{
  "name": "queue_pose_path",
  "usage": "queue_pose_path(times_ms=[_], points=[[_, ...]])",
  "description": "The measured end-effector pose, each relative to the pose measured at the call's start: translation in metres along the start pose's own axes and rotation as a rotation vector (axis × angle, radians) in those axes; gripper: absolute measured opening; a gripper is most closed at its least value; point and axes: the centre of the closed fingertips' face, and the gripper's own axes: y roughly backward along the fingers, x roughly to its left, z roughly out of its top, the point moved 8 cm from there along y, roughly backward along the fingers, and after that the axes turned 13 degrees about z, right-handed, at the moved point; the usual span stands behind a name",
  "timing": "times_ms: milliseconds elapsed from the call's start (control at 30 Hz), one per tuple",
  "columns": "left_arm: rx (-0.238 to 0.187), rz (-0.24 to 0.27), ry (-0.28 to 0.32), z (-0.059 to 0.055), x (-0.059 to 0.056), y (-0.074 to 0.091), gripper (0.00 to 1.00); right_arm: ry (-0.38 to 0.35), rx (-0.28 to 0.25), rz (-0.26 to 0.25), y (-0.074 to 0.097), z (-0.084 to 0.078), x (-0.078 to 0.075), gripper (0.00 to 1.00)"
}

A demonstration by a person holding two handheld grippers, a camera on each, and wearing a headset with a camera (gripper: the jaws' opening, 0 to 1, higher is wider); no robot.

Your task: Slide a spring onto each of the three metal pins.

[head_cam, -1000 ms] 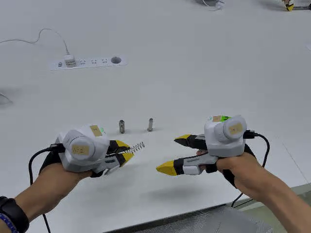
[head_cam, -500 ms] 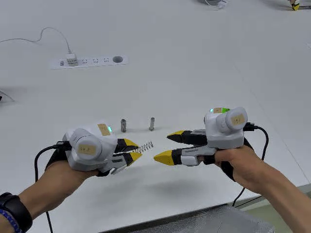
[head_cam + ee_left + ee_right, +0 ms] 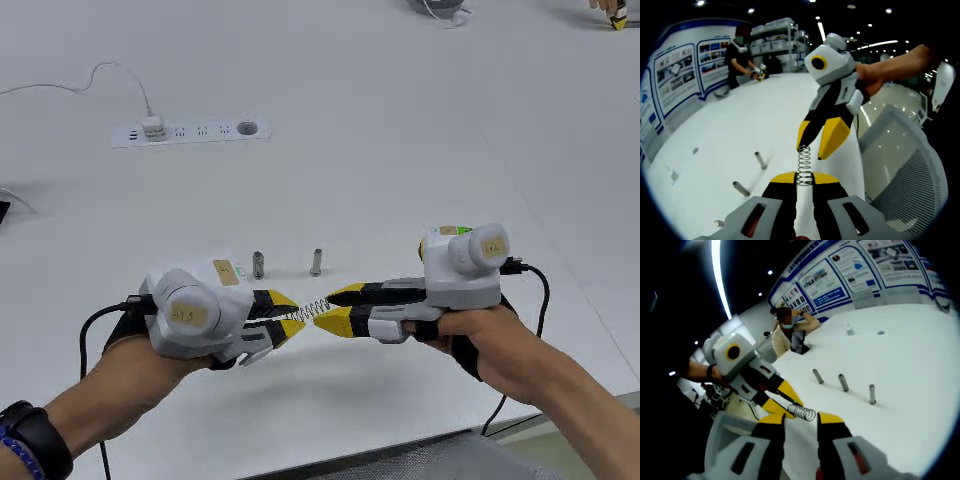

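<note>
We see left gripper (image 3: 299, 314) clamping a spring (image 3: 313, 308), right gripper (image 3: 323, 308) parted at its tip, near worktop's (image 3: 400, 150) front edge.

head view: above, looking down, near | gripper views: face each other, seemingly close | shared: spring (image 3: 312, 309), pins (image 3: 316, 262)

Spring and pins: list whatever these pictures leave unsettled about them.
- Held end of the spring: hidden between the yellow tips of the left gripper in the left gripper view.
- Free end: it lies between the parted jaws of the right gripper. Whether they touch it cannot be told, because the tips overlap it in the head view.
- The pins: too small and blurred in every view to tell whether any already carries a spring.
</note>
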Motion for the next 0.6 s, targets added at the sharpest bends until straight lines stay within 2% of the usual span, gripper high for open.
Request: queue_pose_path(times_ms=[233,600], points=[[0.005,-0.010,-0.011,-0.0004,-0.0010,0.0001,0.10,-0.015,-0.016,0.014,0.0025,0.0018,0.0006,0.17],[0.002,-0.020,-0.024,0.0027,-0.0033,-0.0060,0.10,0.017,0.005,0.025,0.0011,0.0085,0.0031,0.13]])
